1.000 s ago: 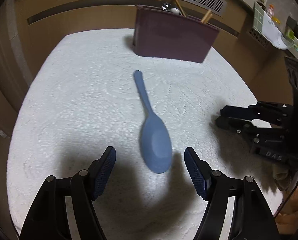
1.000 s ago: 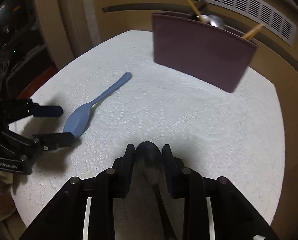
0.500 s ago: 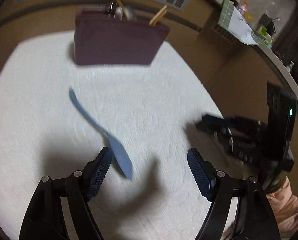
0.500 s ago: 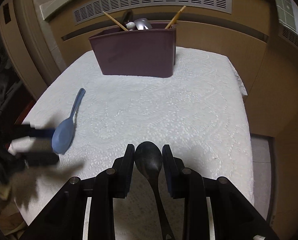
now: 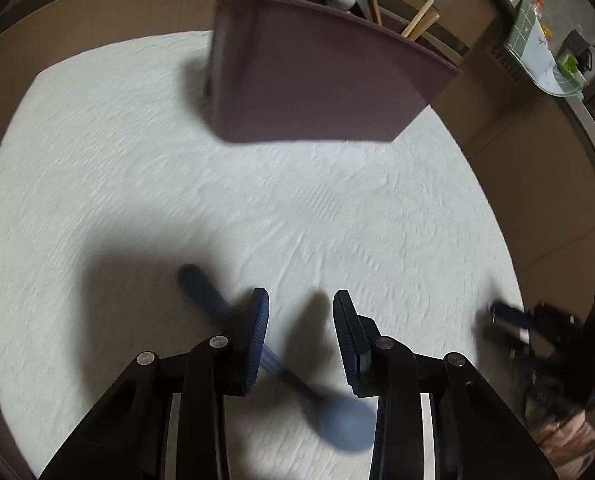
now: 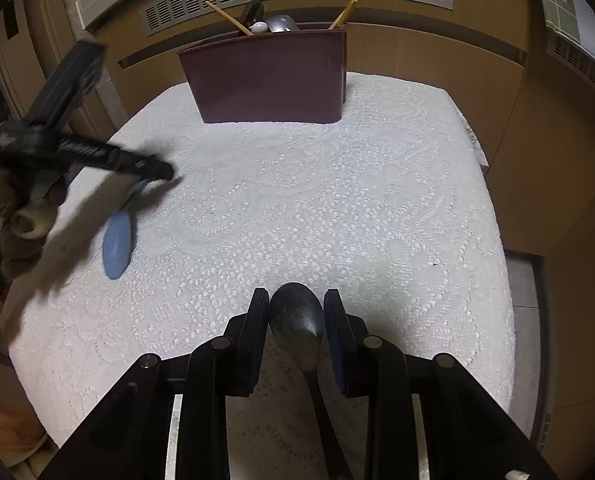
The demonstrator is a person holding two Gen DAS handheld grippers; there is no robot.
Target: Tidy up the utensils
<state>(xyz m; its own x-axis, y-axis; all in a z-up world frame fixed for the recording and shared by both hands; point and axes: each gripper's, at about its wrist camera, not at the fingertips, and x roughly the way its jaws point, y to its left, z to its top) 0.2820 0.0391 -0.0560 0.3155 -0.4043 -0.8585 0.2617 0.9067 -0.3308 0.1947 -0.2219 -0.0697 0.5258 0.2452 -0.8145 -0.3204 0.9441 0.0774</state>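
Since the earlier frame, left claw (image 5: 300,336) has advanced over the blue spoon (image 5: 337,420), whose handle now crosses between its closing jaws, pads not yet pressing; the spoon lies near the desk's (image 6: 337,208) left edge. Right claw (image 6: 296,320) holds a black spoon (image 6: 297,316) by the bowl. Maroon utensil holder (image 6: 269,76) stands at the far edge.

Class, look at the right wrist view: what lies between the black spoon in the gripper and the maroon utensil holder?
Nothing: only bare white lace tablecloth separates the black spoon from the maroon utensil holder, seen in the right wrist view.
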